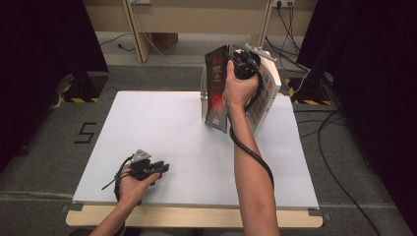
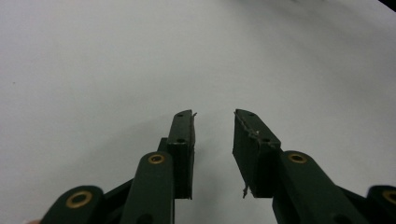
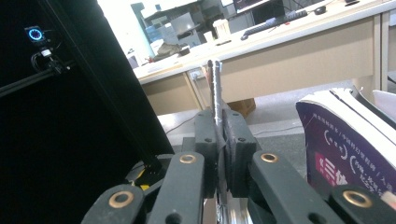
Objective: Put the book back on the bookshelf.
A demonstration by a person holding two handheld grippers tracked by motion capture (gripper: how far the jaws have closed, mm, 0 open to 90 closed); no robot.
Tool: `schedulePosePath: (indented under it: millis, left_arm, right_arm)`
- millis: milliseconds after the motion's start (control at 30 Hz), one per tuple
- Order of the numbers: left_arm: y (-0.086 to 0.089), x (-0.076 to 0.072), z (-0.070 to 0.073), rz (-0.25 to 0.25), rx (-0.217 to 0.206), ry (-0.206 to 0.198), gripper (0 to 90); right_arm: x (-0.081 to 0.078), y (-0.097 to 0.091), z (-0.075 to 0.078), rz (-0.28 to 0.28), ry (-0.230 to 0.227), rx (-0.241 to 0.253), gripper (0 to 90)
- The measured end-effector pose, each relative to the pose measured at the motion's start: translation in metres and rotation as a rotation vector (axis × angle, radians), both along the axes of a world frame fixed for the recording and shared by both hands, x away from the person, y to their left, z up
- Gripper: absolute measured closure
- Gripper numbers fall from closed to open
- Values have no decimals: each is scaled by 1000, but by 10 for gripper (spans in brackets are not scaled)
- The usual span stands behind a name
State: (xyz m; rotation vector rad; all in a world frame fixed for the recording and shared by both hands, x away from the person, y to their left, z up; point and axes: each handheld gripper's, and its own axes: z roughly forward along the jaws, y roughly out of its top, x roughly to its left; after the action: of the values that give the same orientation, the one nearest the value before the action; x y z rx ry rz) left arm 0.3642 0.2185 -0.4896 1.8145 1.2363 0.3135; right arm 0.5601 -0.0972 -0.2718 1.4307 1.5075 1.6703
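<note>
Black right gripper (image 3: 218, 154) we see clamped on a thin metal bookend (image 3: 215, 88) beside upright books (image 1: 263, 96); left gripper (image 2: 213, 140) half-open, empty, over the white bench (image 1: 162, 128).

the table top (image 1: 162, 142) is white, with a light wood edge along the front. the left gripper (image 1: 158, 168) is black, and its jaws look dark green-black up close, with small gold rings. the right gripper (image 3: 219, 140) is black with gold rings too, and it pinches a thin grey sheet (image 3: 215, 88). the book cover (image 1: 216, 91) is dark with red and white marks. another book (image 3: 345, 144) is purple with white writing, a red patch and white pages. the floor (image 1: 44, 132) is grey.
</note>
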Motion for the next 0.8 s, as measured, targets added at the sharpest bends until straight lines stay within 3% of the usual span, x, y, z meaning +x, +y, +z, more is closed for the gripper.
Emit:
schedulePosePath:
  millis: [167,400,800]
  left_arm:
    - [0,0,-1,-2,4,4,675]
    - [-2,0,-3,-6,6,7,674]
    - [-2,-1,-3,-5,15,7,674]
  right_arm:
    - [-3,2,-4,-18,2,-39,837]
    - [-22,7,-20,-26,15,-115,832]
    - [-51,8,-38,-30,28,-185,806]
